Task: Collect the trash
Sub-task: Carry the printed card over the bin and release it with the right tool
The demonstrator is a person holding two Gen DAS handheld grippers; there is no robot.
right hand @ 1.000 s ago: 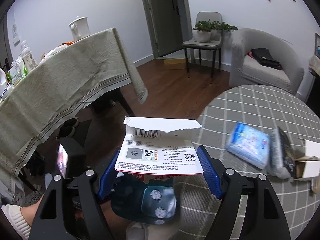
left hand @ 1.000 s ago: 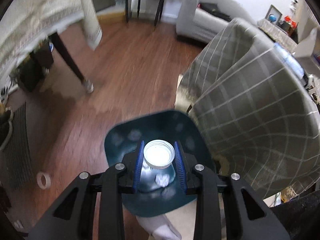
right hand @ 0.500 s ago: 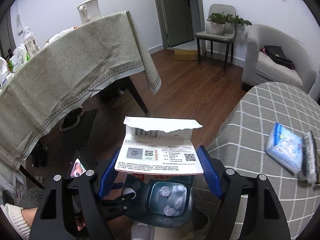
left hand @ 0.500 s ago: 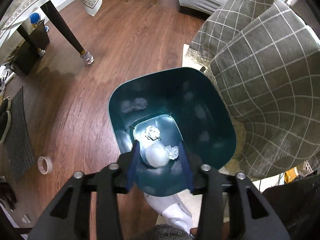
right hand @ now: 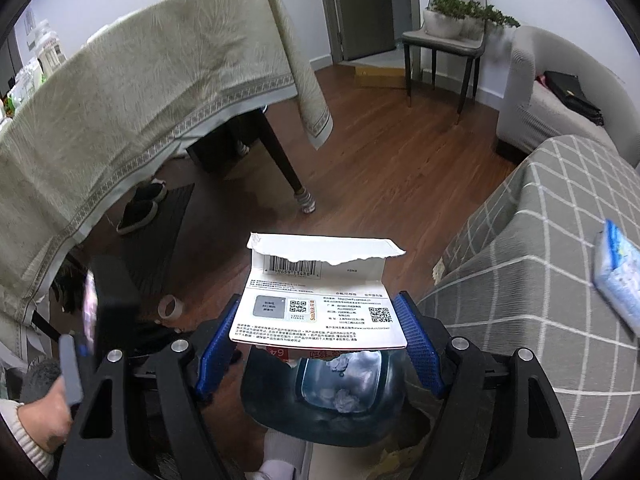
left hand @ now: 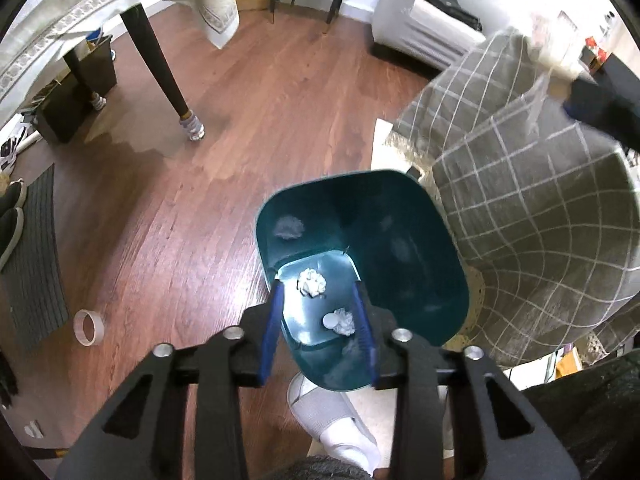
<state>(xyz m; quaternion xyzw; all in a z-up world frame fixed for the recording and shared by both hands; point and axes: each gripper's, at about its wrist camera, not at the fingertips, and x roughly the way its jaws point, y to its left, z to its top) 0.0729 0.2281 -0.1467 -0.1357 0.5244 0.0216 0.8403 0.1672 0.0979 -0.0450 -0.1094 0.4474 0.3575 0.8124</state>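
The right gripper [right hand: 316, 350] is clamped on a torn card [right hand: 318, 304] by its side edges, directly above the bin [right hand: 320, 408]. The card is judged light, thin, bendable; edge grip suits. The left gripper [left hand: 320, 334] is empty, jaws just narrowed but apart, over the bin [left hand: 400, 240].

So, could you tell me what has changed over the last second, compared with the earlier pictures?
The left gripper let go of the white bottle cap: its jaws opened, then closed again, empty, and the cap now lies in the teal bin beside crumpled paper. The right gripper came lower over the bin. Unchanged: it holds the torn card package.
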